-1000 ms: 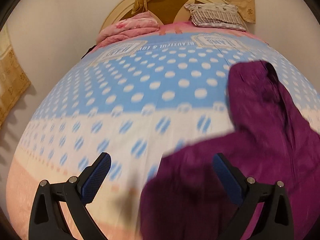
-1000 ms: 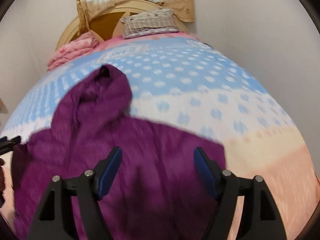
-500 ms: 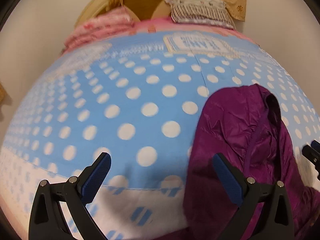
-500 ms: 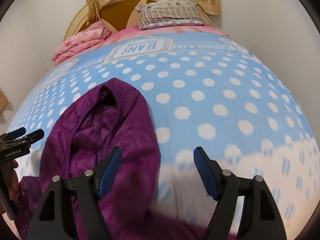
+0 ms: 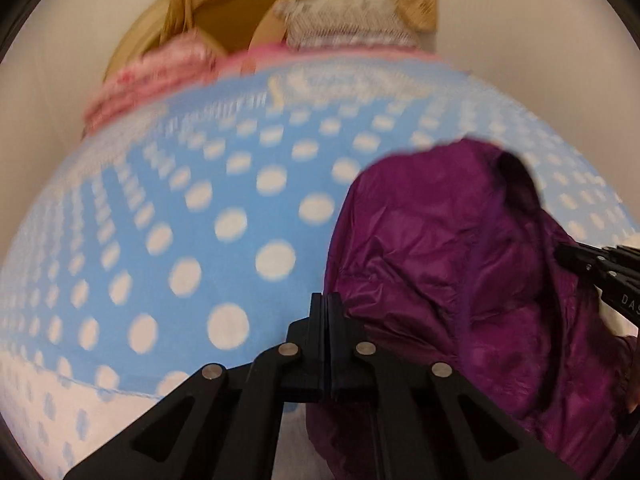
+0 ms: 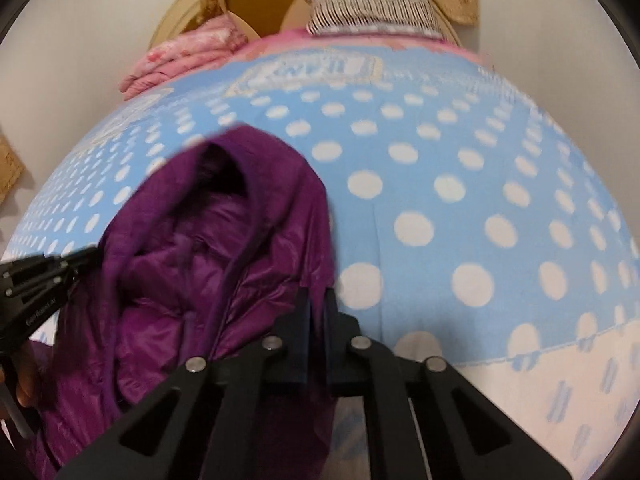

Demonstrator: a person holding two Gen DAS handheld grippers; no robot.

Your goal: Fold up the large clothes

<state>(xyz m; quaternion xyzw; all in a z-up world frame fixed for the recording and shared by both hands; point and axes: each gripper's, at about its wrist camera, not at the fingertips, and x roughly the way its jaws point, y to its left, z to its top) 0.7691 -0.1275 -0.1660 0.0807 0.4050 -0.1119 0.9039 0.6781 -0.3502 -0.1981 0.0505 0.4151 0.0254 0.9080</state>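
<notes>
A purple puffer jacket point(image 5: 440, 260) lies crumpled on the bed, its hood's dark opening point(image 5: 516, 176) pointing toward the headboard. My left gripper point(image 5: 326, 304) is shut at the jacket's left edge. The fabric lies against its right finger, and none shows between the pads. My right gripper point(image 6: 318, 300) is shut on the jacket point(image 6: 192, 280) at its right edge, with a purple strip pinched between the fingers. Each gripper shows in the other's view: the right gripper point(image 5: 592, 268) at the jacket's far side, the left gripper point(image 6: 40, 280) likewise.
The bed wears a blue cover with white dots point(image 6: 460, 200), which turns white with blue marks near me. A striped pillow point(image 6: 372, 8) and a folded pink blanket point(image 6: 184, 56) lie by the round wooden headboard point(image 6: 260, 0). Pale walls flank the bed.
Both grippers went from wide open to shut, the right one onto the jacket's edge. Both views slid up the bed from the jacket's body to its hood end.
</notes>
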